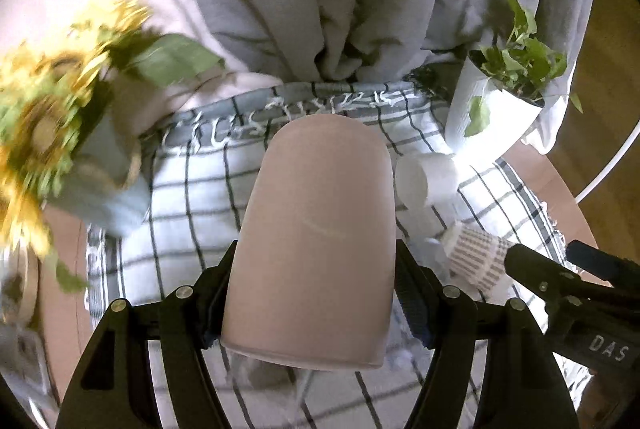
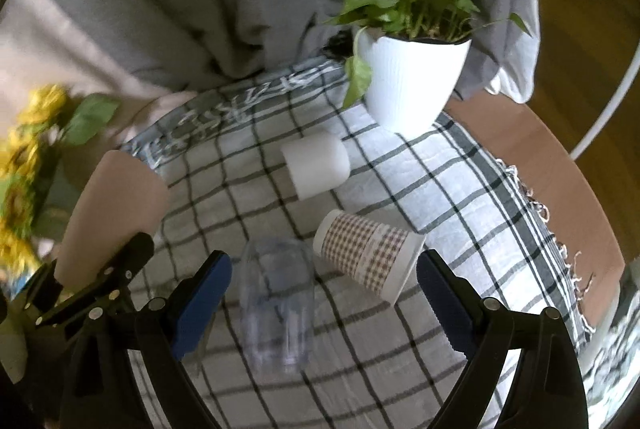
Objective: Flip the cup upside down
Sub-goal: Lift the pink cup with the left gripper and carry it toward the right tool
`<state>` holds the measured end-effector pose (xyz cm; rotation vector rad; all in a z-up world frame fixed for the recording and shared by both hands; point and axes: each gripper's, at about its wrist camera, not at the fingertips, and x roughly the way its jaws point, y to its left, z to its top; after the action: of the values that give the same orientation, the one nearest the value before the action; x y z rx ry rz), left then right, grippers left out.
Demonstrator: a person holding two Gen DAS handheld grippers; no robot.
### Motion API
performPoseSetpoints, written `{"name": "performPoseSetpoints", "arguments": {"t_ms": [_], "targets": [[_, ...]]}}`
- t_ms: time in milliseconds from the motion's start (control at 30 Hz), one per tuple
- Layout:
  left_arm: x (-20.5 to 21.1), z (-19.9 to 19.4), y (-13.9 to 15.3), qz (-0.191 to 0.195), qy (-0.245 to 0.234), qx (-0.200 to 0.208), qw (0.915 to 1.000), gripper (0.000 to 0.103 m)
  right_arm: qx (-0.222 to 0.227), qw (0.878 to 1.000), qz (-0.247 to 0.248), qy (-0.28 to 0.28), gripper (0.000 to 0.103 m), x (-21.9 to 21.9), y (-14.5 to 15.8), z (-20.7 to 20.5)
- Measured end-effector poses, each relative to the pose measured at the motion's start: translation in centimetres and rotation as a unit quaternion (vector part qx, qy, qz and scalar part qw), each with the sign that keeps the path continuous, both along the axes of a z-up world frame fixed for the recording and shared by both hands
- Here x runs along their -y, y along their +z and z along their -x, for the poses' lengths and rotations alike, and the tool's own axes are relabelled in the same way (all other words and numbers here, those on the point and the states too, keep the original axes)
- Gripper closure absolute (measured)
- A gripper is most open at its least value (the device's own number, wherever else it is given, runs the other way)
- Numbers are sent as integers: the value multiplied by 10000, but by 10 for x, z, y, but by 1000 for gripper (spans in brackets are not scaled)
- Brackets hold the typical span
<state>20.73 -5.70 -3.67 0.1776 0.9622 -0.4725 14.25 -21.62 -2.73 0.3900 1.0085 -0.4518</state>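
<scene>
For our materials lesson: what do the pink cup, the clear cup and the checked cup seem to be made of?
Pink cup: likely matte ceramic or plastic; opaque, smooth, soft sheen.
Clear cup: glass or clear plastic; the cloth shows through it.
Checked cup: probably paper; printed pattern, ridged wall, white rolled rim.

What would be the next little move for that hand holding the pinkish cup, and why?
Probably lower it straight down and let go. The left gripper is clamped on the pink cup, whose closed end points away and whose open rim hangs above the checked cloth, so it seems already turned over. The right gripper is open, near the clear cup and checked paper cup.
</scene>
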Motion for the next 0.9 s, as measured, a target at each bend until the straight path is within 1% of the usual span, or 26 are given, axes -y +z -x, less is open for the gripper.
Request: {"name": "performPoseSetpoints", "arguments": {"t_ms": [200,533,767,900], "targets": [[-5,45,0,-108,378,26,9992,33,-19,9988,-6,496,9,-5,-1,23],[2,107,-15,-183,949,-124,9952,33,-350,9926,10,1166,9,2,-15,65],[9,142,-39,-18,1295,-580,9899,33,-637,9863,80,1517,9,16,-29,86],[16,159,-55,-83,1431,-750,9868,33,-743,9829,166,1679,9,23,-35,97]]}}
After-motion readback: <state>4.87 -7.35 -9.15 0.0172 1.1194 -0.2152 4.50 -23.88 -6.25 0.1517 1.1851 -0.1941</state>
